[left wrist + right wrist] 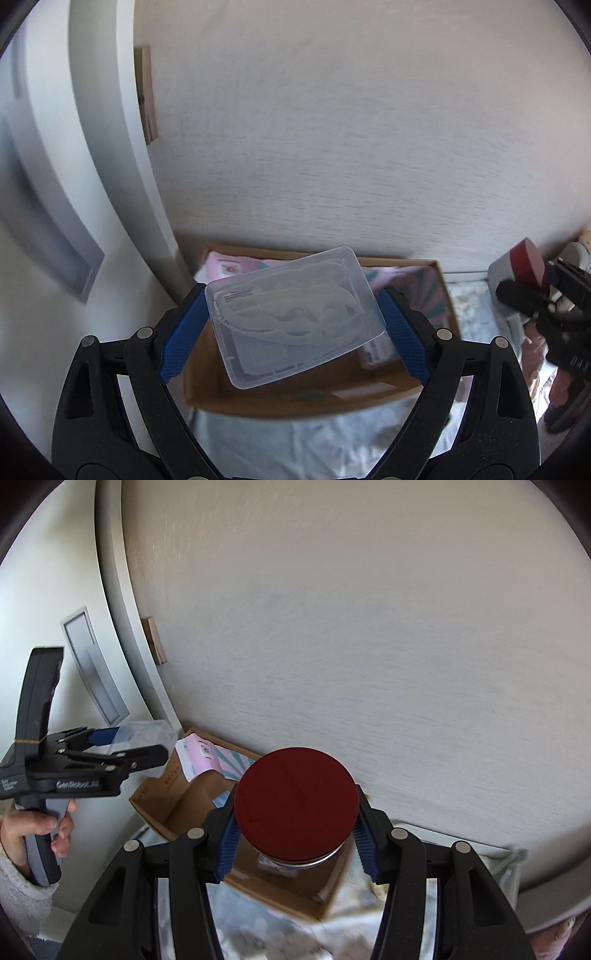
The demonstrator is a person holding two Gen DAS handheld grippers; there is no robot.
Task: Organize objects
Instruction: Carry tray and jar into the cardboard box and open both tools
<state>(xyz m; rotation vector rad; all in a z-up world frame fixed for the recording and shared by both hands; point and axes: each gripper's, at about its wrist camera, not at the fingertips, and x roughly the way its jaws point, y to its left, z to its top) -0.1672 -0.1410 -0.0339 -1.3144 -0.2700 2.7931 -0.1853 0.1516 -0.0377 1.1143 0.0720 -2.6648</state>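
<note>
One open cardboard box (317, 397) sits on a pale patterned cloth (258, 930), its far edge against the wall; inside lie a pink printed packet (197, 757) at the far left corner and some smaller items too blurred to tell; above it the left gripper (295, 314) clasps one clear plastic case (295, 317), tilted; the right gripper (295, 836) grips one jar (295, 860) with a dark red lid (295, 801) over the box's near right corner.
</note>
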